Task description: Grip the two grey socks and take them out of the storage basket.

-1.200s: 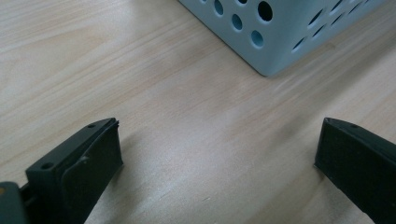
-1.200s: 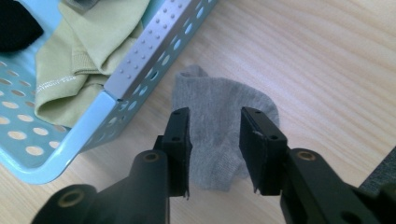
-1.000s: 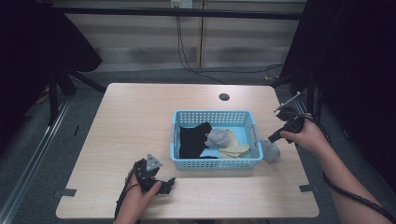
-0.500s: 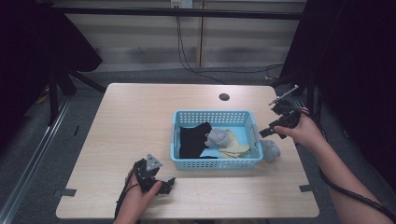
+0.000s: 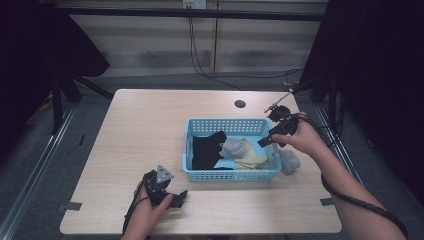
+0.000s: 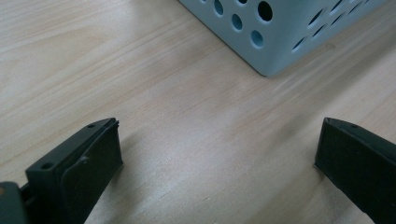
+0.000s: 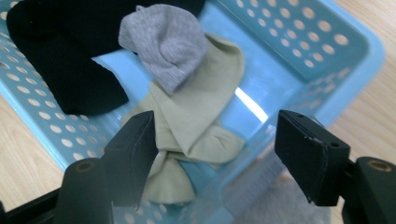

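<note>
Right gripper (image 5: 266, 140): held above the right end of the blue basket (image 5: 230, 175), jaws spread apart with nothing between them; they have just been opening. In the right gripper view it (image 7: 212, 140) looks straight down into the basket.
Left gripper (image 5: 176, 196): resting low on the wooden table (image 5: 145, 125) near the front edge, just left of the basket's front corner. In the left gripper view its (image 6: 217, 154) jaws stand wide apart with bare tabletop between them, and the basket's corner (image 6: 275, 32) sits a little way ahead.
Basket: 1 perforated blue plastic basket, right of the table's middle.
Black sock (image 5: 206, 149): in the left half of the basket, the largest piece; dark and spread out in the right gripper view (image 7: 70, 51).
Grey sock in basket (image 5: 233, 147): bunched in the middle, lying partly over the pale one; in the right gripper view (image 7: 163, 42) it overlaps the pale sock's upper end.
Pale yellow-green sock (image 5: 250, 157): right of the grey one, on the basket floor; directly below the right gripper's open jaws in the right gripper view (image 7: 196, 121).
Grey sock on table (image 5: 289, 161): outside the basket, touching its right wall, near the person's right wrist.
Table hole (image 5: 240, 104): 1 dark round opening behind the basket.
</note>
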`<state>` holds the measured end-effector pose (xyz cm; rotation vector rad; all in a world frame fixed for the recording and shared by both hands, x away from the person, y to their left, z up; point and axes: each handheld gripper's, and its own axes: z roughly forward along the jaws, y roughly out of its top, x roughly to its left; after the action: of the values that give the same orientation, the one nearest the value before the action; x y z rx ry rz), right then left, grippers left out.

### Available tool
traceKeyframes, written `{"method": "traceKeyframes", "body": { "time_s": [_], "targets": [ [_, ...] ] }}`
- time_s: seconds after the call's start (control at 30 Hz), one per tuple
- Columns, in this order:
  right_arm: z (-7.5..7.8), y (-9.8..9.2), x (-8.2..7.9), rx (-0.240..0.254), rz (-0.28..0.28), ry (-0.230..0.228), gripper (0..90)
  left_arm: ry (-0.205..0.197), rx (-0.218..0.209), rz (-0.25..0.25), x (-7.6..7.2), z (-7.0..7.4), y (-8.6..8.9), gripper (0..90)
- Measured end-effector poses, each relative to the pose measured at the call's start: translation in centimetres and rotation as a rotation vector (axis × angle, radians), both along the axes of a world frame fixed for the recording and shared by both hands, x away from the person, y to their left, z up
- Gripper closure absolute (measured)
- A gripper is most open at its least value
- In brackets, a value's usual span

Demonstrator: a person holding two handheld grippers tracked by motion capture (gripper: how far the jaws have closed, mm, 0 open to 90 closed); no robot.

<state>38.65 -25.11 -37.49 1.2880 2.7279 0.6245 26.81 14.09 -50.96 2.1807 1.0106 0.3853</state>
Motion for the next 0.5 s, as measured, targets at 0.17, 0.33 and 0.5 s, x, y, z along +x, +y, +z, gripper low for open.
{"method": "traceKeyframes", "body": {
  "time_s": [0.17,0.33,0.5],
  "targets": [
    [-0.4,1.4,0.3,0.004,0.026,-0.005,29.7,-0.001,0.0,0.001,0.0,0.0,0.0,0.0],
    [-1.1,2.9,0.8,0.005,0.054,-0.012,29.8,0.0,0.0,0.0,0.0,0.0,0.0,0.0],
    [-1.8,4.1,1.0,0.019,0.074,-0.013,29.8,0.0,0.0,0.0,0.0,0.0,0.0,0.0]
  ]
}}
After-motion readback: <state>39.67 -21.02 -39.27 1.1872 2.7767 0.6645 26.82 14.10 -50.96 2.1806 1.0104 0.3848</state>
